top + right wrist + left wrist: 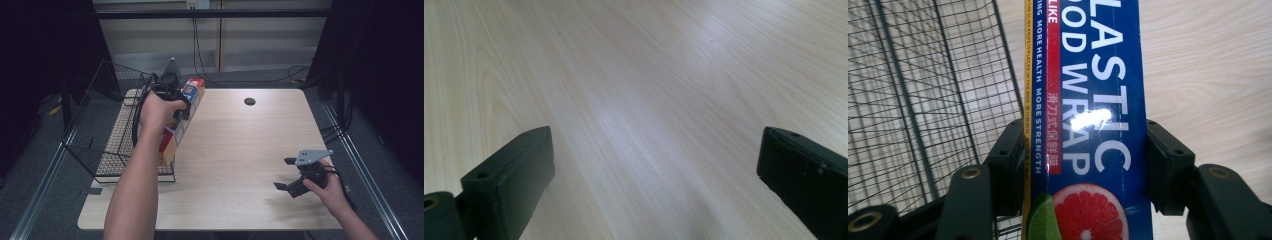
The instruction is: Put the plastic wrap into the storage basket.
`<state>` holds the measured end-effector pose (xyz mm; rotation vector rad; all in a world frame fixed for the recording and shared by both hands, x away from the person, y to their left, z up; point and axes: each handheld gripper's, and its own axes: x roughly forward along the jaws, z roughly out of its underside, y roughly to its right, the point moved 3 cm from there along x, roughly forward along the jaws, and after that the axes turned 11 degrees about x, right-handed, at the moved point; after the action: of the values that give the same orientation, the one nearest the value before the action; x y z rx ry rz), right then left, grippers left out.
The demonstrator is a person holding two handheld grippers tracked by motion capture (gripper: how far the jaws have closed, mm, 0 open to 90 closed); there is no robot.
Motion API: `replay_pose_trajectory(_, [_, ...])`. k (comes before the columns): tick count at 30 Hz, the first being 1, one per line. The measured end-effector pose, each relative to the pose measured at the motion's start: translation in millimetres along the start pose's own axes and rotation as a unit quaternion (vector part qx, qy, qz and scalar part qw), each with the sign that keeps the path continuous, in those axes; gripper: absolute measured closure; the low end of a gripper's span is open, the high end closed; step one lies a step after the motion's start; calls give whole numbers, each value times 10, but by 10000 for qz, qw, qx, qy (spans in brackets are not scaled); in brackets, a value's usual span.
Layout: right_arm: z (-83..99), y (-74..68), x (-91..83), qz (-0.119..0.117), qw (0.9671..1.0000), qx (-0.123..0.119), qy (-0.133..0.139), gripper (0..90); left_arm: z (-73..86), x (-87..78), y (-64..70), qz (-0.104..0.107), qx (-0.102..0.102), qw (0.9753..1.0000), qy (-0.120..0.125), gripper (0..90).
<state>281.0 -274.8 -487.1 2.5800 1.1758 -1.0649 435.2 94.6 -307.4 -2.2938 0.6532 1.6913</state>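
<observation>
Left hand-held gripper point(1085, 165) clamping plastic wrap box point(1088, 100), forearm outstretched, apparently beside wire basket point(107, 125), right hand-held gripper point(654, 175) gaping.

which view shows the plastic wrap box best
The left gripper view: the plastic wrap box sits close up between the left hand-held gripper jaws, label readable. The high view shows it small, beside the wire basket.

Big white letters reading "LASTIC" and "OD WRAP" can be made out on the long blue cardboard box of plastic wrap point(1093, 125), cut off at the top edge; "LIKE" is printed in white on its red stripe, with small Chinese characters lower down that stripe; "MORE HEALTH MORE STRENGTH" is run along the blue margin; tiny print on the yellow edge can't be read.
</observation>
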Motion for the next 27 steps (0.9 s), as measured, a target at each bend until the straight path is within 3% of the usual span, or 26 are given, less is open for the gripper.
replay_pose_trajectory(27, [7, -14, 28, -2, 10000, -37, -54, 19, 134, -314, -328, -203, -275, 9994, 84, 440])
